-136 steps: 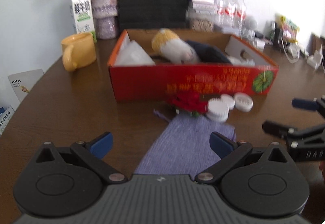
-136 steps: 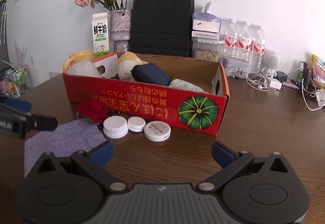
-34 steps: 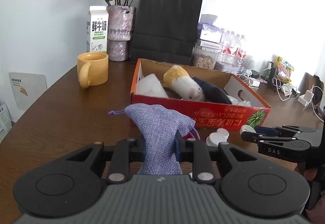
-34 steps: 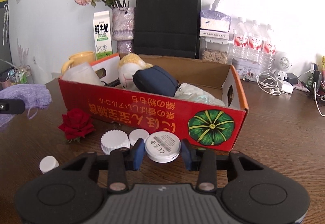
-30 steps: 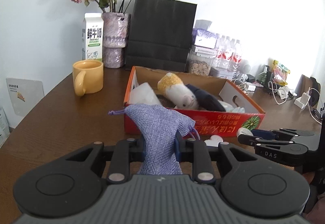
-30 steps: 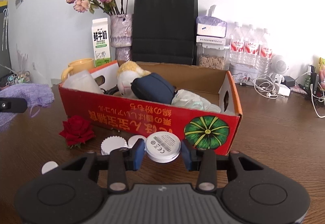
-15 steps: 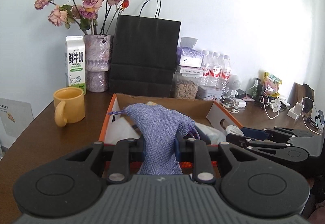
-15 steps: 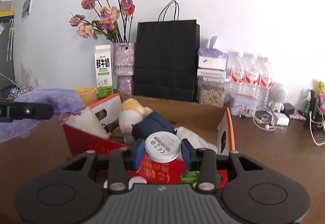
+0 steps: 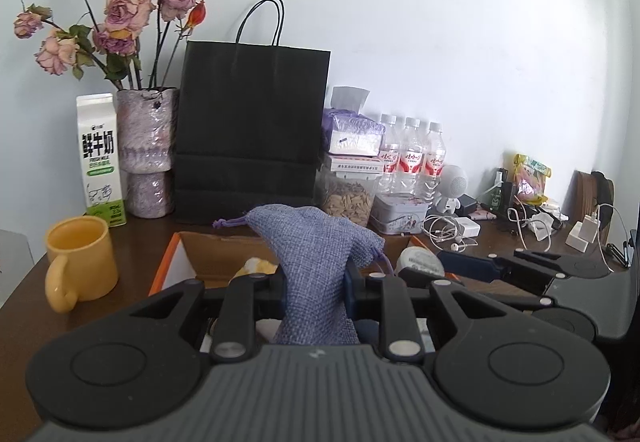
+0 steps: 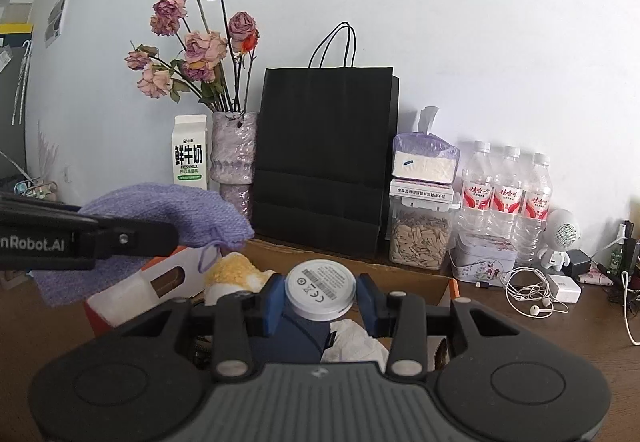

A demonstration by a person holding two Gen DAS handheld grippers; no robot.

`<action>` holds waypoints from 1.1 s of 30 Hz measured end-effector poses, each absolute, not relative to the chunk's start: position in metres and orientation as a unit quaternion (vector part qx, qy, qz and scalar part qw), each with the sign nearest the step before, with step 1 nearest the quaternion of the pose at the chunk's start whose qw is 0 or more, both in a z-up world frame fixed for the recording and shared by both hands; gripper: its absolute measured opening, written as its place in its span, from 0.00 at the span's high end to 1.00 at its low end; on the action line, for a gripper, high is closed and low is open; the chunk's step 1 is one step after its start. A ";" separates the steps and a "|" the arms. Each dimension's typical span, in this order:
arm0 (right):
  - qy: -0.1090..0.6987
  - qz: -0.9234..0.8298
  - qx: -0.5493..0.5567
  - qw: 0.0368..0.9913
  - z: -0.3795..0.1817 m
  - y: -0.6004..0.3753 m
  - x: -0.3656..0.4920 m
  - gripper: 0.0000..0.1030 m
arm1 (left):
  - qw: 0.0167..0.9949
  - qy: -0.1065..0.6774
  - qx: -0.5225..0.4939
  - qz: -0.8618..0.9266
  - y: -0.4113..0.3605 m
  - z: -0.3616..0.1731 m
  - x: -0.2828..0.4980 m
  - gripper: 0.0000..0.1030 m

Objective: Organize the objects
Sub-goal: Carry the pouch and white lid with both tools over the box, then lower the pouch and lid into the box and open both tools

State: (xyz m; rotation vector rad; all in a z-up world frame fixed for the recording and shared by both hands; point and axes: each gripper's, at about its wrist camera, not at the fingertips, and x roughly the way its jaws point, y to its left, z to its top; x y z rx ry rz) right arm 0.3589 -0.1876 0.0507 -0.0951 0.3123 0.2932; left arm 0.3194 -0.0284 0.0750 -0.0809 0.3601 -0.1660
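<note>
My left gripper (image 9: 316, 282) is shut on a purple drawstring pouch (image 9: 316, 254), which bulges up between its pads. Held above the open cardboard box (image 9: 208, 258), the pouch hides much of the inside. In the right wrist view my right gripper (image 10: 320, 300) is shut on a round white puck (image 10: 320, 288) with a printed label, over the box's middle. The box (image 10: 416, 282) holds a yellow-and-white plush (image 10: 236, 274), a dark blue case (image 10: 296, 338) and a crumpled white bag (image 10: 352, 342). The left gripper (image 10: 176, 234) with the pouch (image 10: 168, 209) shows at that view's left.
A yellow mug (image 9: 76, 262) stands left of the box. Along the wall behind are a milk carton (image 9: 100, 157), a vase of dried roses (image 9: 148, 149), a black paper bag (image 9: 252, 133), a seed jar (image 10: 420, 238), water bottles (image 10: 504, 197) and tangled cables (image 10: 532, 294).
Both grippers have risen and moved forward with the pouch and the puck, from in front of the box's red wall to above its open top. The table in front has dropped out of view.
</note>
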 end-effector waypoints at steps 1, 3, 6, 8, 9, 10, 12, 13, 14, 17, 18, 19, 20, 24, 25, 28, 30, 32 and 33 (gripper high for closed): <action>0.156 0.145 -0.046 0.976 0.049 -0.188 0.364 0.63 | 0.979 0.180 -0.041 -0.082 -0.030 0.074 0.327 0.76; 0.161 0.145 -0.046 0.975 0.045 -0.189 0.374 0.63 | 0.978 0.187 -0.042 -0.082 -0.032 0.072 0.342 0.76; 0.172 0.144 -0.049 0.973 0.037 -0.191 0.390 0.63 | 0.975 0.203 -0.046 -0.080 -0.034 0.065 0.365 0.76; 0.180 0.141 -0.052 0.972 0.032 -0.193 0.400 0.63 | 0.974 0.209 -0.046 -0.076 -0.035 0.061 0.379 0.76; 0.184 0.140 -0.051 0.972 0.029 -0.195 0.404 0.63 | 0.973 0.211 -0.045 -0.077 -0.036 0.060 0.385 0.76; 0.188 0.139 -0.050 0.971 0.027 -0.196 0.408 0.63 | 0.973 0.212 -0.044 -0.077 -0.036 0.058 0.391 0.76; 0.197 0.135 -0.046 0.970 0.022 -0.201 0.416 0.63 | 0.973 0.215 -0.037 -0.080 -0.039 0.054 0.399 0.76; 0.202 0.132 -0.043 0.969 0.019 -0.204 0.419 0.63 | 0.972 0.217 -0.034 -0.082 -0.040 0.052 0.402 0.76; 0.207 0.130 -0.041 0.969 0.016 -0.206 0.421 0.63 | 0.971 0.220 -0.030 -0.082 -0.041 0.050 0.404 0.76; 0.217 0.129 -0.037 0.967 0.010 -0.209 0.426 0.63 | 0.969 0.231 -0.024 -0.081 -0.041 0.043 0.409 0.76; 0.219 0.129 -0.038 0.966 0.008 -0.209 0.426 0.63 | 0.969 0.233 -0.023 -0.079 -0.041 0.041 0.409 0.76; 0.220 0.131 -0.040 0.966 0.007 -0.208 0.426 0.63 | 0.969 0.234 -0.023 -0.077 -0.041 0.040 0.409 0.74; 0.221 0.133 -0.042 0.965 0.006 -0.207 0.425 0.63 | 0.969 0.234 -0.023 -0.073 -0.041 0.039 0.408 0.69; 0.222 0.136 -0.044 0.964 0.006 -0.204 0.422 0.48 | 0.975 0.215 -0.009 -0.051 -0.044 0.039 0.401 0.07; 0.222 0.137 -0.043 0.964 0.007 -0.204 0.421 0.25 | 0.977 0.207 -0.006 -0.045 -0.044 0.040 0.399 0.00; 0.214 0.132 -0.045 0.967 0.008 -0.202 0.418 0.00 | 0.979 0.200 -0.006 -0.037 -0.045 0.043 0.397 0.00; 0.213 0.131 -0.049 0.967 0.009 -0.200 0.418 0.00 | 0.978 0.203 -0.008 -0.038 -0.045 0.042 0.398 0.00; 0.216 0.131 -0.049 0.966 0.008 -0.200 0.418 0.00 | 0.978 0.205 -0.005 -0.037 -0.045 0.042 0.398 0.00; 0.217 0.131 -0.049 0.966 0.008 -0.201 0.419 0.00 | 0.978 0.206 -0.004 -0.037 -0.046 0.042 0.398 0.00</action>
